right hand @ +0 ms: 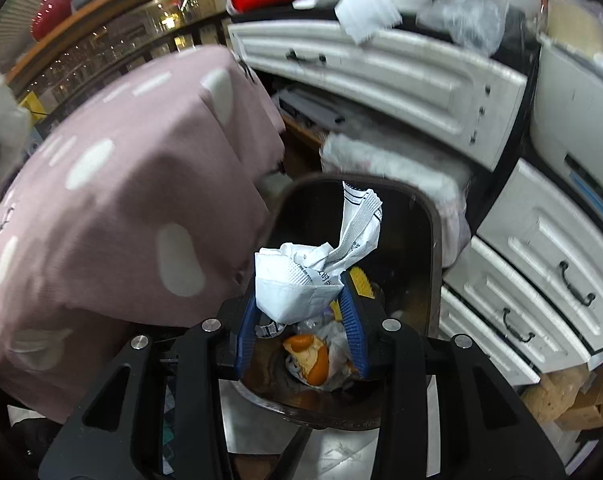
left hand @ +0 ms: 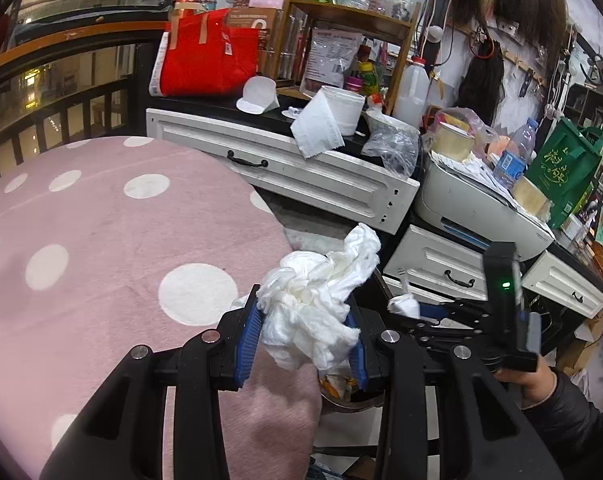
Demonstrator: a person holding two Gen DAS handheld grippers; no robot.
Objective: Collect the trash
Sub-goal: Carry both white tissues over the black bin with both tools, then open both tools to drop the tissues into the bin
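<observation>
My left gripper [left hand: 303, 330] is shut on a crumpled white tissue [left hand: 317, 296], held at the edge of the pink dotted tablecloth [left hand: 101, 240] above the bin below. My right gripper [right hand: 301, 316] is shut on a crumpled white printed wrapper [right hand: 313, 276] and holds it right over the open dark trash bin [right hand: 429, 240]. The bin holds orange peel [right hand: 315, 360] and other scraps. The right gripper also shows in the left wrist view [left hand: 417, 312], low beside the drawers, with white paper in it.
White drawer units [right hand: 521, 264] stand right of the bin. A cluttered counter [left hand: 261, 120] holds a red bag [left hand: 209, 56], tissue roll [left hand: 333, 116], plastic bags and bottles. A white printer [left hand: 473, 208] and green bag [left hand: 561, 172] sit to the right.
</observation>
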